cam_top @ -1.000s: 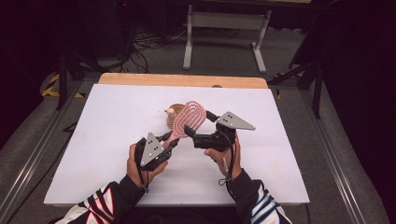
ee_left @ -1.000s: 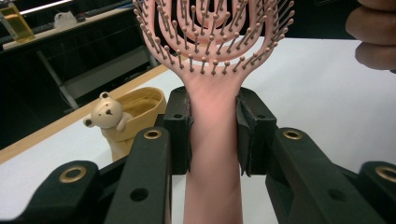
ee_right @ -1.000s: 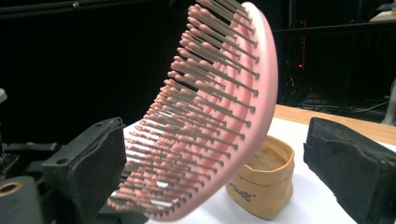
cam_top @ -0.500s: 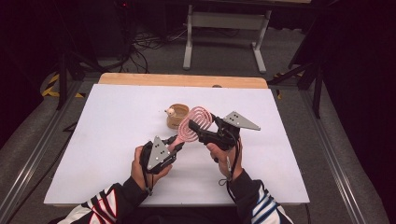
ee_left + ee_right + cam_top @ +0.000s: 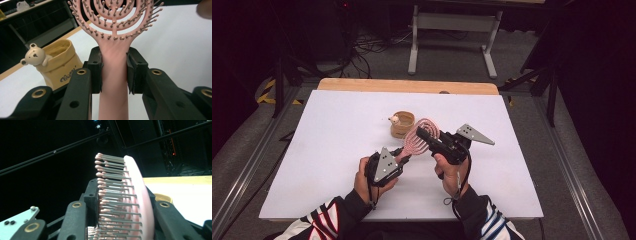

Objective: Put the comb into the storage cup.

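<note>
- Both grippers hold one pink brush (image 5: 419,137) above the white table (image 5: 327,150), and the brush does not touch the table.
- Left gripper (image 5: 114,72) pinches the brush handle; in the left gripper view the two black pads press the handle from both sides, just under the round head.
- In the high view the left gripper (image 5: 398,159) sits in the left hand (image 5: 367,177), near the middle of the table, and it points toward 1 o'clock.
- Right gripper (image 5: 120,202) has just been closing and now it clamps the brush head: one pad lies against the bristle tips, the other one against the smooth pink back.
- In the high view the right gripper (image 5: 426,135) points toward 10 o'clock, held by the right hand (image 5: 451,170), with its grey plate (image 5: 474,134) at 3 o'clock of the brush.
- The brush runs from the left gripper up toward 1 o'clock, with the head at the far end.
- A small tan cup (image 5: 402,123) with a bear figure (image 5: 395,120) on its rim stands on the table at 11 o'clock of the brush head, very near to it; I cannot tell if they touch.
- In the left gripper view the cup (image 5: 61,66) is at 9 o'clock of the handle, apart from it.
</note>
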Available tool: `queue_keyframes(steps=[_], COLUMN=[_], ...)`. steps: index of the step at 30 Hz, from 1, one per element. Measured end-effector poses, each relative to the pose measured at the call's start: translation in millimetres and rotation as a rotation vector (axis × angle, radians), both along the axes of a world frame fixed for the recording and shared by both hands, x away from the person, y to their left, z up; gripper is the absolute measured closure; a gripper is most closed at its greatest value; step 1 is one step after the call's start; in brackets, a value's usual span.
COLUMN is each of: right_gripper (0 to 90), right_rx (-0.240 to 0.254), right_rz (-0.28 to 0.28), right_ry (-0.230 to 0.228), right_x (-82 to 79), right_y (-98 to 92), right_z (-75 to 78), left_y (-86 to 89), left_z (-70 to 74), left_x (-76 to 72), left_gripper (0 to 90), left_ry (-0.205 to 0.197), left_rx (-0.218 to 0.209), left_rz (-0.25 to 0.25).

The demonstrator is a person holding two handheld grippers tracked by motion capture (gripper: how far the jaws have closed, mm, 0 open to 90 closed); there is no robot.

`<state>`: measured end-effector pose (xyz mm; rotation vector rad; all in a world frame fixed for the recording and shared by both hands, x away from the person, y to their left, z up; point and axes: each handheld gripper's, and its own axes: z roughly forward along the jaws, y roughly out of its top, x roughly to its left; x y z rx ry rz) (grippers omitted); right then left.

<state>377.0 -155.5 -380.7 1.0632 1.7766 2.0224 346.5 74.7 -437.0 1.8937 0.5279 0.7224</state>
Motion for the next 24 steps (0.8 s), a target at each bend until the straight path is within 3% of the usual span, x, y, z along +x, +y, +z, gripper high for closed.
queue_keyframes(steps=[16,24], right_gripper=[63.7,64.1], right_rx=[-0.098,-0.122], right_rz=[-0.006,-0.005], right_ry=[-0.076,-0.106], right_x=[-14.5,-17.2], right_y=[8.4,7.9], right_z=[6.1,8.8], left_y=[-5.0,-6.5], left_z=[-2.9,-4.8], left_x=[1.2,3.0], left_gripper=[68.3,61.0], left_ry=[0.01,0.032], left_rx=[0.027,0.038], left_rz=[-0.025,-0.057])
